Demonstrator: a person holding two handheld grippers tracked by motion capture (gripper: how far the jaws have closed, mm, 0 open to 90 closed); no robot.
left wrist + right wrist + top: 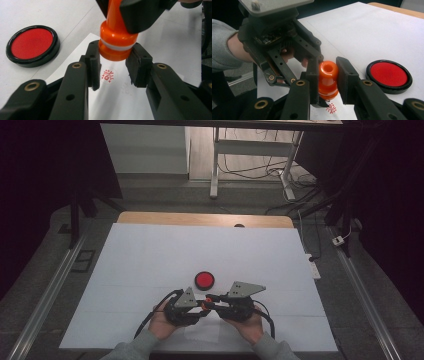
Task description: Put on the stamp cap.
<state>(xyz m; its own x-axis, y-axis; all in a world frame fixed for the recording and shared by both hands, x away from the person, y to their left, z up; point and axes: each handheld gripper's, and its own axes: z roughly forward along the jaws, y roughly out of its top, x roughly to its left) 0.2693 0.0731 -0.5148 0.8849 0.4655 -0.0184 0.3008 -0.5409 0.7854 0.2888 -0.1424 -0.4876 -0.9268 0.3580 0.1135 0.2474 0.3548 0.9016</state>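
you are holding both tongs close together over the near middle of the white-covered table (150, 250), your hands coming in from the bottom of the high view. the left tongs (113, 66) are clenching the wide lower end of the orange stamp (115, 41), one black pad pressing on each side of its base just below the white ring. the right tongs (327, 77) are clenching the same stamp higher up, gripping its narrower handle from both sides, so you are gripping it with both at once. in the right gripper view the stamp is standing roughly upright with its hollow top facing the camera. it is hanging just above a small sheet of paper (120, 100) lying on the table, apart from the surface, and a round red print (108, 75) is showing on that paper right under the stamp's base. the round red ink pad (204, 280), in its black rim, is sitting open on the table just beyond the tongs, near the stamp but not touching it.
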